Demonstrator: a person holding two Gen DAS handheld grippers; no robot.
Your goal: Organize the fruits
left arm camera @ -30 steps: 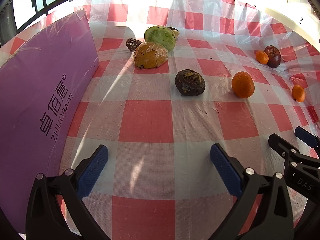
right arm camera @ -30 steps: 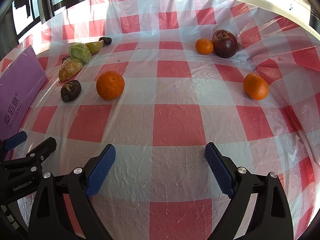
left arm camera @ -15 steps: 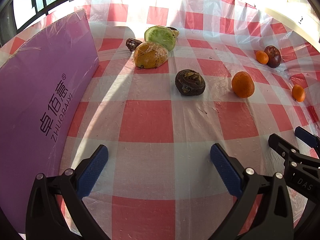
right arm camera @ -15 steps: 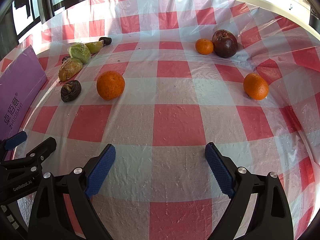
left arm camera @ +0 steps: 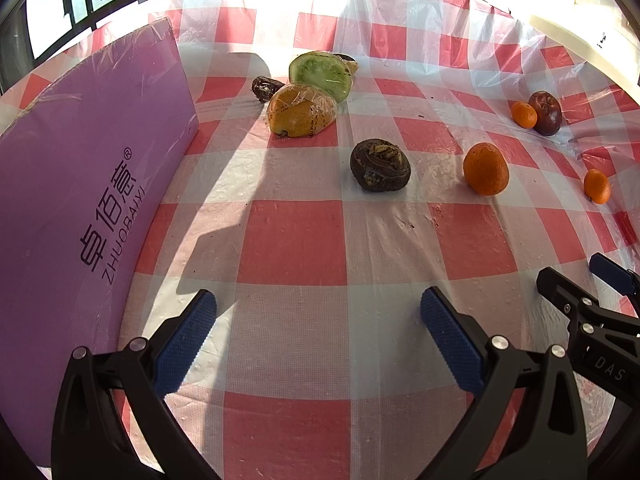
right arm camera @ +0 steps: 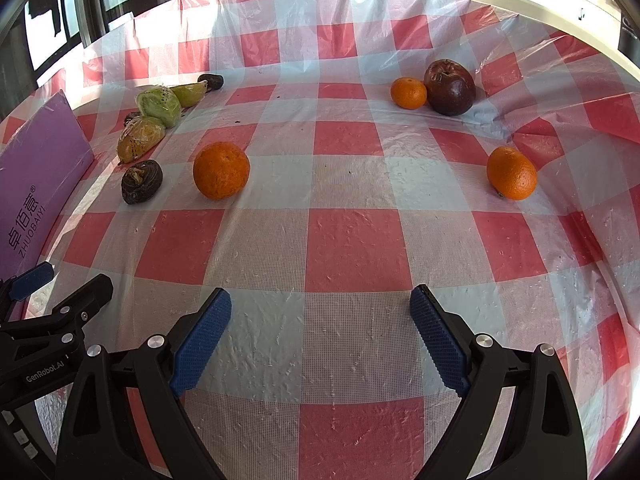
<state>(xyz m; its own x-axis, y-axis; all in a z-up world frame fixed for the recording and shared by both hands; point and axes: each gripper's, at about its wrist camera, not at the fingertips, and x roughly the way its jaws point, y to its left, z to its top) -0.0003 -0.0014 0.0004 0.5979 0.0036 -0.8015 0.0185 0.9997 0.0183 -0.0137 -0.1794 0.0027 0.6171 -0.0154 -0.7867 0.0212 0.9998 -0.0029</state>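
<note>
Right wrist view, left to right: purple board (right arm camera: 36, 184) at 9 o'clock, wrapped fruits (right arm camera: 141, 138) and dark fruit (right arm camera: 142, 187) at 10, large orange (right arm camera: 221, 176) at 11, dark apple (right arm camera: 450, 87) touching a small orange (right arm camera: 409, 93) at 1, another orange (right arm camera: 511, 173) at 2; left gripper (left arm camera: 318, 336) and right gripper (right arm camera: 320, 330) both spread wide, holding nothing.

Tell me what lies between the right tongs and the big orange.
Nothing: only bare checked tablecloth between the right tongs and the big orange, in the right wrist view.

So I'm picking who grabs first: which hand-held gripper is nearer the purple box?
Left. The left hand-held gripper sits right beside the purple box; the right hand-held gripper is farther right, beyond the left one.
</note>
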